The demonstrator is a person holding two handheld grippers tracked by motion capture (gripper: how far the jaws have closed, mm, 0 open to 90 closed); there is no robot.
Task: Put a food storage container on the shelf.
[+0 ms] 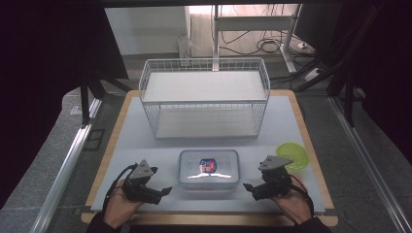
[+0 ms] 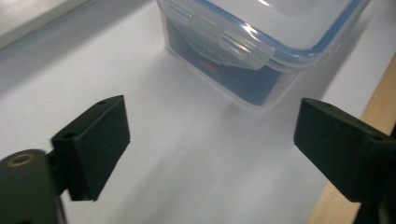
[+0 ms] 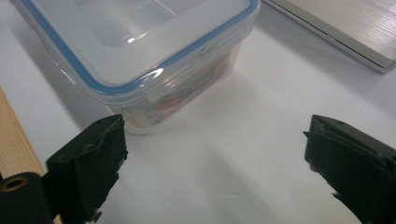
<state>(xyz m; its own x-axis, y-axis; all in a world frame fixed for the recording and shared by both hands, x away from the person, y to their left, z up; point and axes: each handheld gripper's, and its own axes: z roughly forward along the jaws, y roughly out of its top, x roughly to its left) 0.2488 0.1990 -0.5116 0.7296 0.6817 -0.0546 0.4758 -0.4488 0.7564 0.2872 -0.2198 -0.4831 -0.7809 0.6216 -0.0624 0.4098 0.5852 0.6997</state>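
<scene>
Between the two grippers, on the white table mat (image 1: 145, 141), a clear lidded food container (image 1: 209, 169) with a blue seal and a printed packet inside is seen lying flat, its side latch turned toward the left gripper (image 1: 154, 190). Both the left gripper and the right gripper (image 1: 250, 187) are held low with jaws spread wide and nothing between them, each aimed inward at a short end of the box, apparently so it can be approached from both sides. Beyond the container a white wire basket (image 1: 204, 99) is set, and just outside the right gripper a green lid (image 1: 293, 154) is left.
</scene>
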